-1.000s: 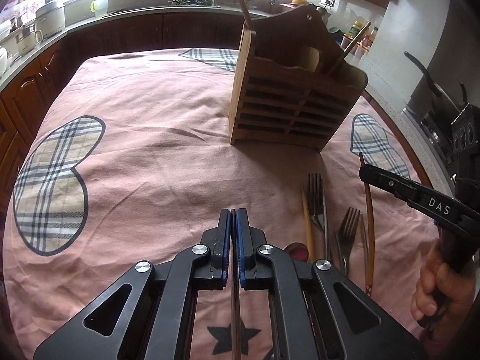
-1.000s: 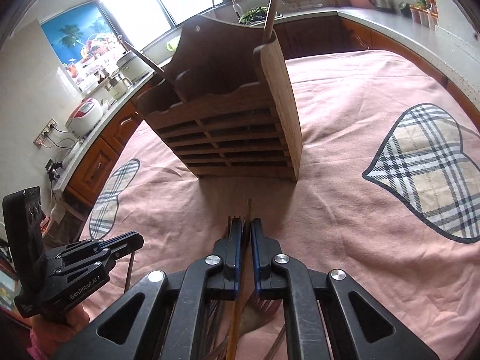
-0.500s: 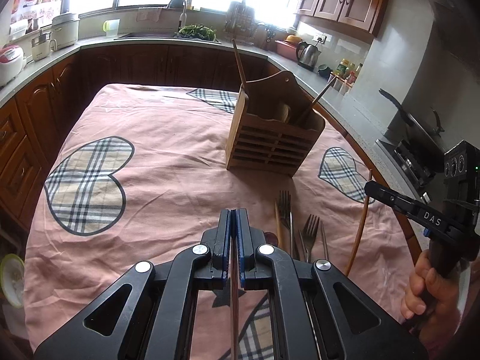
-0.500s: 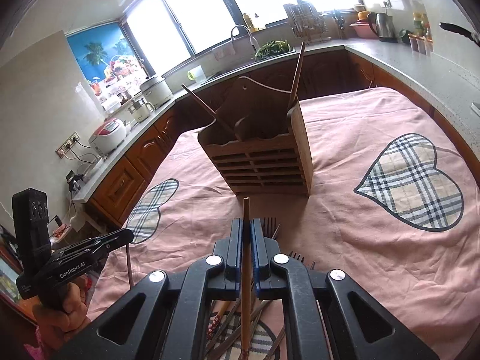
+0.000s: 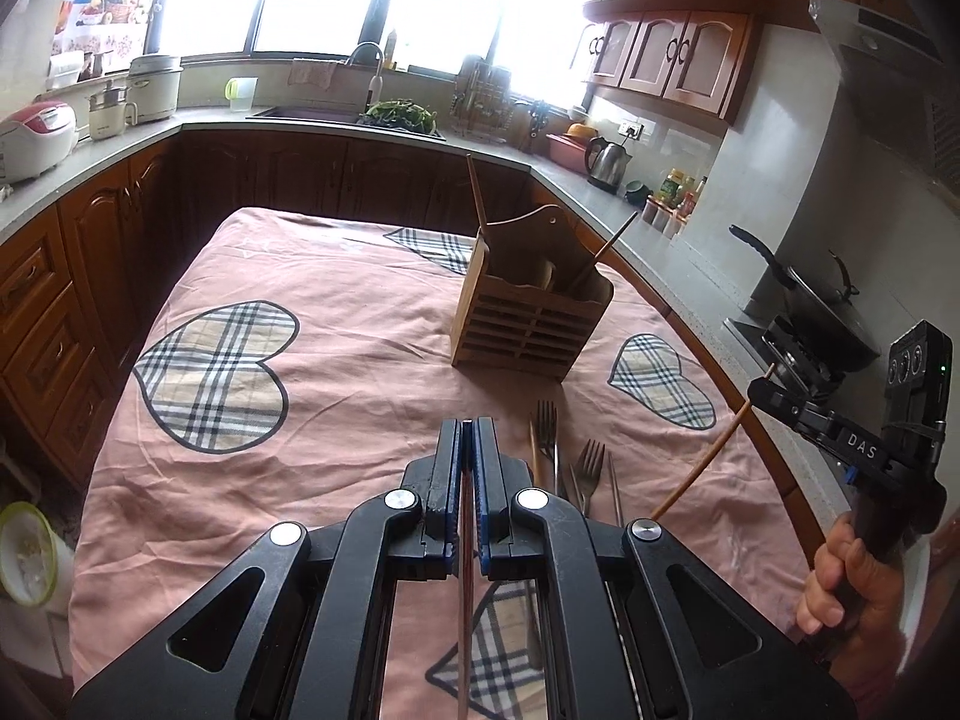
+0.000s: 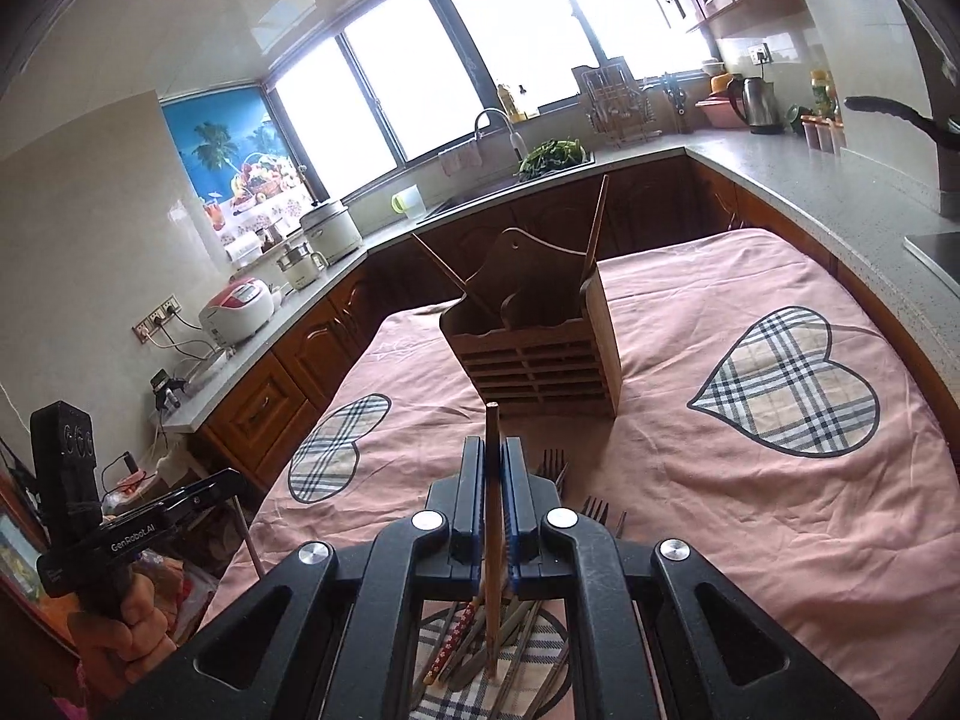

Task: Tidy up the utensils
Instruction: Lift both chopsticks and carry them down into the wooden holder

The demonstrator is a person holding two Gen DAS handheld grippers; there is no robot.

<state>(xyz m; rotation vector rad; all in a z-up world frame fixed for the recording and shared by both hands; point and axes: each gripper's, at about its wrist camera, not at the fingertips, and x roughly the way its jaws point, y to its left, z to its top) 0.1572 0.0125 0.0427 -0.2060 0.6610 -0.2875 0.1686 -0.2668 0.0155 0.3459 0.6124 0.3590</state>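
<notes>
Wooden chopsticks sit pinched in both my grippers, left gripper and right gripper, short of the utensil holder.

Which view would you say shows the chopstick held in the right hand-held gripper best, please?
The left wrist view: it shows the chopstick side-on, slanting down from the right hand-held gripper above the table. The right wrist view shows it only end-on, foreshortened between the shut pads, with its lower part crossing the loose utensils below.
</notes>
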